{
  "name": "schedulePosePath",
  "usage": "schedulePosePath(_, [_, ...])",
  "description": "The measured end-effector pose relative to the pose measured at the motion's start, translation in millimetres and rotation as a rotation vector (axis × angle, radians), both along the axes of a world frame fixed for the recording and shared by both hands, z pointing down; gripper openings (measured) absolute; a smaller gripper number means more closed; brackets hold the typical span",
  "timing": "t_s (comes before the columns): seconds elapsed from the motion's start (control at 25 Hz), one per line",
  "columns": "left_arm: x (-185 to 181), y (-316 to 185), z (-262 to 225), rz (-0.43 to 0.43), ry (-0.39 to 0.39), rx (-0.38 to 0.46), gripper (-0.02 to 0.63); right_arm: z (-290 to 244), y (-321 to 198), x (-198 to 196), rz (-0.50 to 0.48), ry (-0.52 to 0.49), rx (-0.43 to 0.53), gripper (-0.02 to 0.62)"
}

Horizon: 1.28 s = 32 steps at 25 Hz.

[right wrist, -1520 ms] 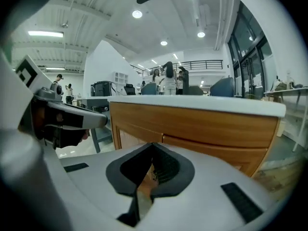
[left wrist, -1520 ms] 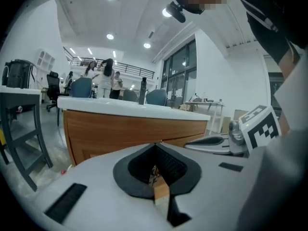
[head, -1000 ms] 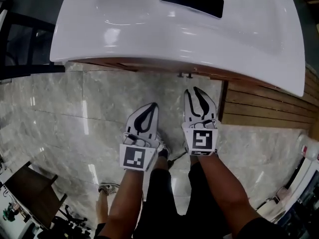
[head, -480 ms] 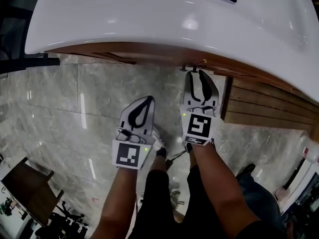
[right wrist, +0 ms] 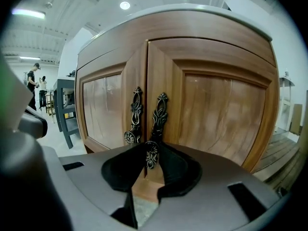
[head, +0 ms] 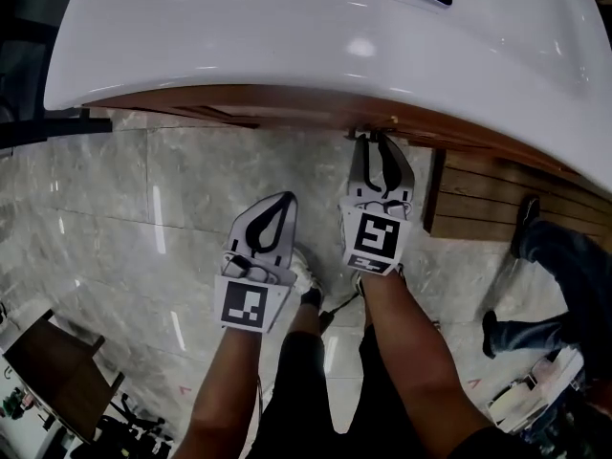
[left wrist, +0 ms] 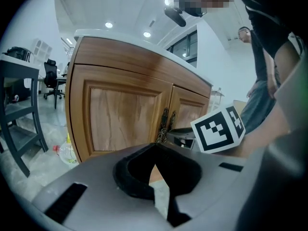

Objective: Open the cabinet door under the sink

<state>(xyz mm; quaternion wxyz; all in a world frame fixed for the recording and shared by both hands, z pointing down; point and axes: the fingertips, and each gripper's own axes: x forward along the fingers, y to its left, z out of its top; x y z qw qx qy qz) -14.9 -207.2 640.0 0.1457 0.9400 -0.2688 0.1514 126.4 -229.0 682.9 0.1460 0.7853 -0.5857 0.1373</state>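
Under the white sink (head: 287, 36) stands a wooden cabinet with two doors, the left door (right wrist: 103, 109) and the right door (right wrist: 221, 109). Each door carries an ornate dark metal handle. My right gripper (head: 376, 138) reaches the cabinet front. Its jaws have just been closing, and they grip the lower end of the right door's handle (right wrist: 158, 119). The right gripper (right wrist: 152, 143) hides the handle's foot. The left door's handle (right wrist: 136, 114) hangs free beside it. My left gripper (head: 287, 197) hangs lower and further back, shut with nothing in it. In its own view the left gripper (left wrist: 155, 146) points at the cabinet (left wrist: 125, 114).
A slatted wooden platform (head: 478, 199) lies right of the cabinet. Another person's legs (head: 555, 256) stand on the marble floor at the right. A dark table (head: 57, 371) sits at the lower left. A dark chair (left wrist: 19, 105) and a plastic bottle (left wrist: 62, 150) lie left of the cabinet.
My right gripper has moved forward from short of the cabinet until its tips are at the door handles. The left gripper has barely shifted. Another person's legs have come in at the right.
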Motion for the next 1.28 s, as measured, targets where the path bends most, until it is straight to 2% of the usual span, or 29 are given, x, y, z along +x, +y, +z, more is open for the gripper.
schedulePosePath(0.36, [-17.6,10.5,-1.4,0.048,0.006,0.007,0.018,-0.5,11.0,0.5,0.028,-0.013,0.027,0.097])
schedulePosePath(0.52, [-23.8,16.7,-2.9,0.076,0.007,0.004,0.018,-0.8,17.8,-4.6,0.006,-0.021,0.030,0.097])
schedulePosePath(0.72, [-28.5,24.0,-1.2,0.090,-0.007,0.008,0.018,0.7,32.5,-9.7,-0.064,-0.031,0.026,0.095])
schedulePosePath(0.96, [-27.7,42.5,6.8,0.061,-0.027,0.010,0.018,-3.8,59.7,-20.7,-0.151,-0.038,0.040,0.095])
schedulePosePath(1.28, [-5.9,86.1,0.4,0.014,-0.028,0.020,0.018,-8.7,101.5,-29.0,-0.283,-0.057,0.071,0.095])
